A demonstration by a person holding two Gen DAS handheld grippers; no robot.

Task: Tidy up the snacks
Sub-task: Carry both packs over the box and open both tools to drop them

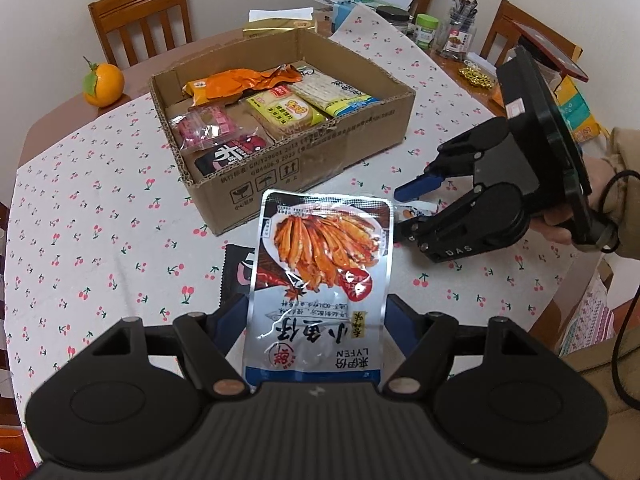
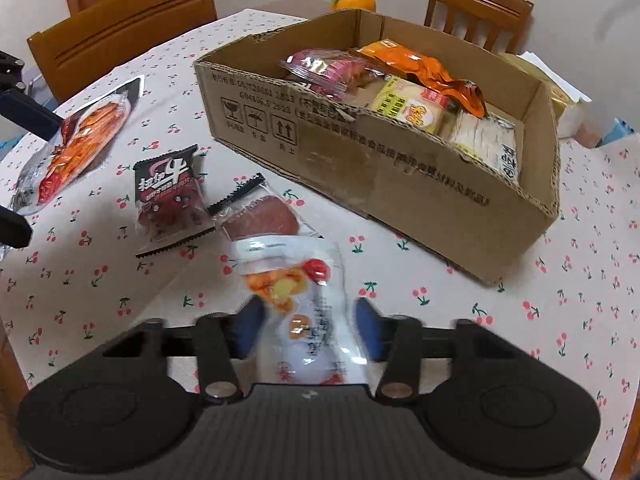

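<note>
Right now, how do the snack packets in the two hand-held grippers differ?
The fish packet in the left hand-held gripper is silver, larger and flat, picturing orange fish. The white pouch in the right hand-held gripper is smaller, crumpled and blurred. Both are clamped, outside the cardboard box.

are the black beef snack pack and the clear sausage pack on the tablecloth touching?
Touching. In the right wrist view the black beef pack and the clear sausage pack lie side by side, and their serrated edges meet with no tablecloth visible between them.
</note>
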